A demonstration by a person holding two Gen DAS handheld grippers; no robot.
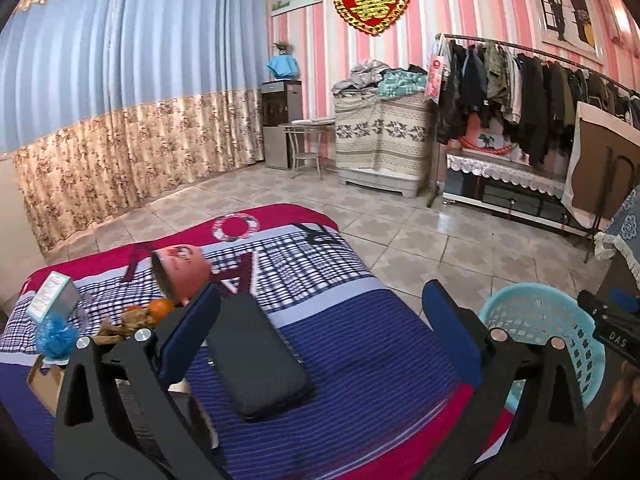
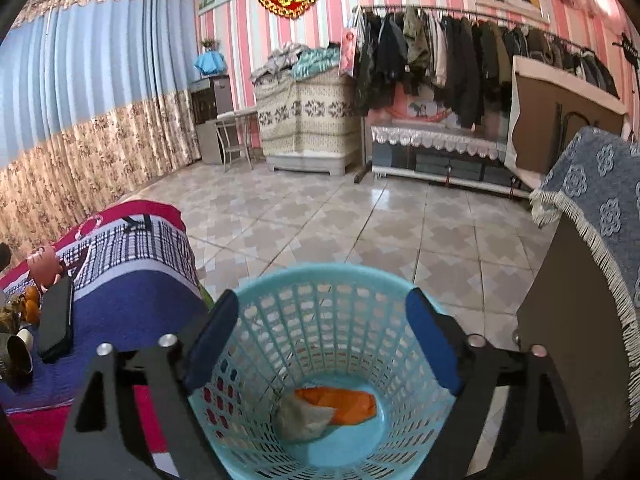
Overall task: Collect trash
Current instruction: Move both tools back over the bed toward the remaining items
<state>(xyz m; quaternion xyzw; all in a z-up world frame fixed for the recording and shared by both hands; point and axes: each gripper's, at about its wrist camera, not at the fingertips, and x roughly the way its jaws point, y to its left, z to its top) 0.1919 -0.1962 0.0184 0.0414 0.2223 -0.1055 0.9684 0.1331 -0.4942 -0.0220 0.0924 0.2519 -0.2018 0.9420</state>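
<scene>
The right gripper (image 2: pixel 320 340) hangs over the mouth of a light blue basket (image 2: pixel 340 280), its blue pads (image 2: pixel 430 344) spread wide with nothing between them. At the bottom of the basket lie an orange wrapper (image 2: pixel 344 400) and a crumpled grey scrap (image 2: pixel 304 420), touching each other. The basket stands on the tiled floor (image 2: pixel 360 220) just beside a table under a red, blue and checked cloth (image 2: pixel 132 308).

The left gripper (image 1: pixel 320 332) is held above that cloth (image 1: pixel 360 340), its jaws also wide apart and gripping nothing. Below the gap between the pads lies a long black case (image 1: pixel 256 360), flat on the cloth. Beyond the left pad a pink cup (image 1: pixel 184 272) lies tipped on its side. Near it sit an orange fruit (image 1: pixel 162 308), some brown peel scraps (image 1: pixel 128 324), a blue mesh puff (image 1: pixel 54 336) and a small box (image 1: pixel 54 294). In the left wrist view the basket (image 1: pixel 560 320) shows at the right, off the table's edge, with the right gripper (image 1: pixel 612 320) partly in view over it.
</scene>
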